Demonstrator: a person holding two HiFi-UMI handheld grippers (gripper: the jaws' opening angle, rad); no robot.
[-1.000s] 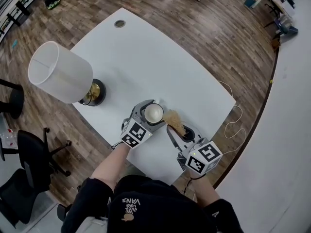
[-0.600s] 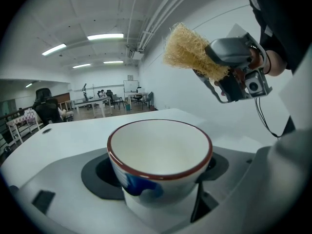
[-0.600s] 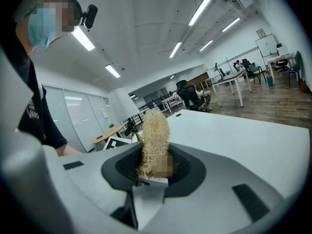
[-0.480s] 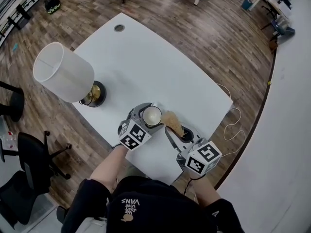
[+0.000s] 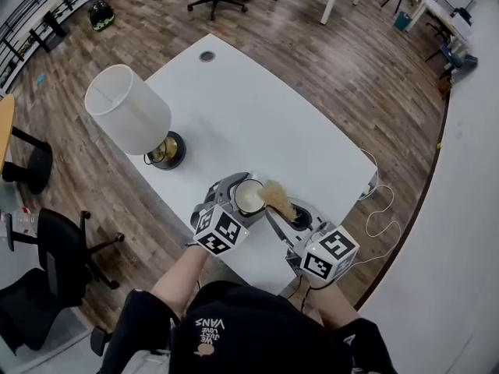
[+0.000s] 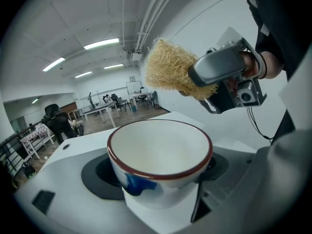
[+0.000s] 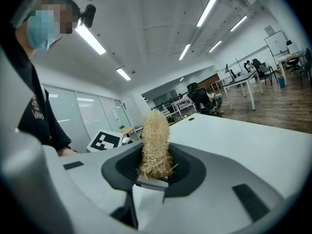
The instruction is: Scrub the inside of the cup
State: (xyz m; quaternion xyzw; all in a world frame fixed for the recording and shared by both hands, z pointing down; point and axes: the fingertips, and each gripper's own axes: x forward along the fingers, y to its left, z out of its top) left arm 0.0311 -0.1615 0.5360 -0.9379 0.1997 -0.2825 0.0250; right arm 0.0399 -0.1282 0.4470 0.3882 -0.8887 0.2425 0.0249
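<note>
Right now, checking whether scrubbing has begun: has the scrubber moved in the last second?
Yes, slightly: against the table's right corner, the scrubber edged farther onto the table, alongside the cup's rim, not inside.

You wear a black top [image 5: 257,337] with white lettering at the neck. Your left hand-held gripper [image 5: 248,199] and right hand-held gripper [image 5: 282,211] are grey, each with a black-and-white marker cube [image 5: 221,230].

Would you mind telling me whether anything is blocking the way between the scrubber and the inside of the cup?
Nothing visible does. The cup, held in the left gripper, is open and empty. The scrubber, held in the right gripper, hangs just off its rim with only air between.
</note>
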